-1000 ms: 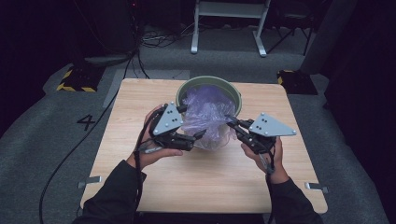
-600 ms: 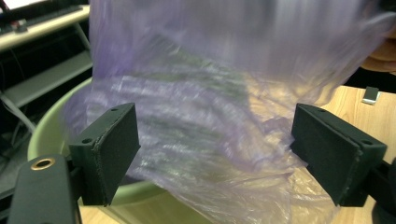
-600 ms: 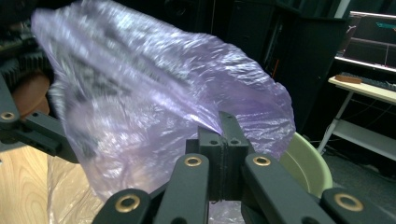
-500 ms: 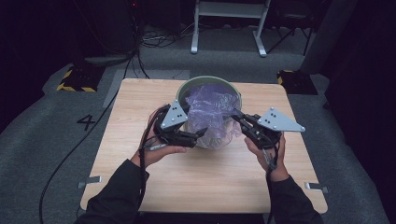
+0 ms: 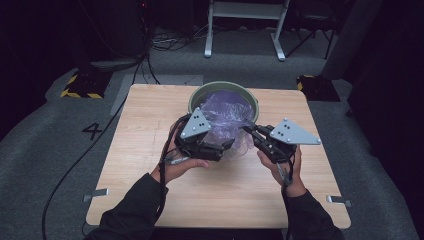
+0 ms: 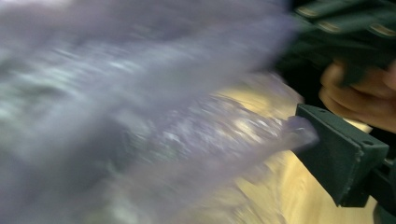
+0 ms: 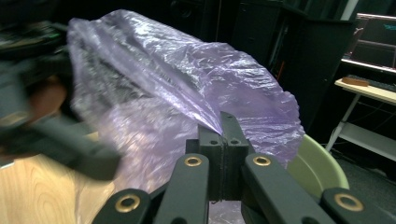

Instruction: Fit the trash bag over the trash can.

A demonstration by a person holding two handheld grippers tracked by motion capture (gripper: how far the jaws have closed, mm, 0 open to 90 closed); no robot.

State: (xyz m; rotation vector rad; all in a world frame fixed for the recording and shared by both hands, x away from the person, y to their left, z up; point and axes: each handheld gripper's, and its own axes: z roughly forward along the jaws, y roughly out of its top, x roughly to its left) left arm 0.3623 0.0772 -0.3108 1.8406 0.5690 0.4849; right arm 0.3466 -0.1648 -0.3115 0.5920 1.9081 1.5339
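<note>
The purple plastic bag (image 5: 227, 122) billows over the green bucket (image 5: 200, 95) at the far side of the counter (image 5: 150, 130). Right tongs (image 7: 223, 128) are clamped tight on its edge. Left tongs (image 5: 227, 145) sit against the bag; their grip is too blurred to tell.

In the left gripper view, the thin crinkled purple plastic bag (image 6: 140, 116) is smeared by blur, and whether the jaws pinch it cannot be told. From above, the bag hides the inside of the pale green round bucket (image 5: 197, 97). Both forearms are cut off by the bottom edge.
</note>
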